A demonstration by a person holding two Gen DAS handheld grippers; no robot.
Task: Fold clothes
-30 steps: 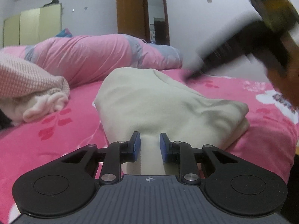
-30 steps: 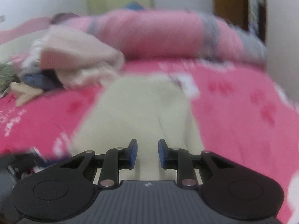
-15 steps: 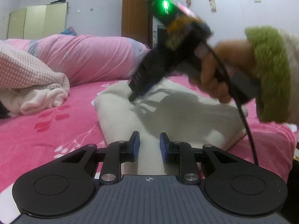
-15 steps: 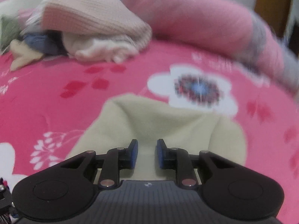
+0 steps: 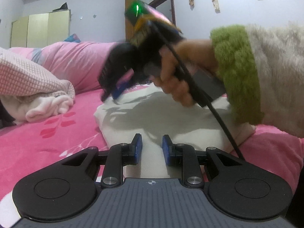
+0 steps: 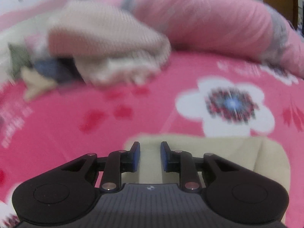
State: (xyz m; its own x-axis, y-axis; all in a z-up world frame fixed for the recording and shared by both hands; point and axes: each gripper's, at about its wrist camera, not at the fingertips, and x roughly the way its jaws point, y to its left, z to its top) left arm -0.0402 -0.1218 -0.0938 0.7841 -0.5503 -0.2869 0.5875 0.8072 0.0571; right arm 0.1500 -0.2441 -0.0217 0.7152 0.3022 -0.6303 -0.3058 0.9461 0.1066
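Cream garment (image 5: 171, 117) lying part-folded on the pink floral bedspread (image 5: 47, 142), long axis running from the near edge away toward the far pillow roll (image 5: 72, 62). Left gripper (image 5: 151, 148) low at the near end, blue pads slightly parted with nothing pinched, cloth only beneath and beyond them. Right gripper (image 5: 114, 93), carried in a hand (image 5: 174, 79) with a green cuff (image 5: 237, 72), tipped down over the far left corner of the garment; from its own camera, pads (image 6: 135, 156) narrowly apart above the far edge, no fabric clamped. So the right one nearer the far end, the left nearer the near end, likely set for a fold along that axis. Soft, yielding surface. Unsorted laundry pile (image 6: 106, 43) to the far left; wardrobe (image 5: 39, 30), brown door (image 5: 130, 19) and pale wall behind.
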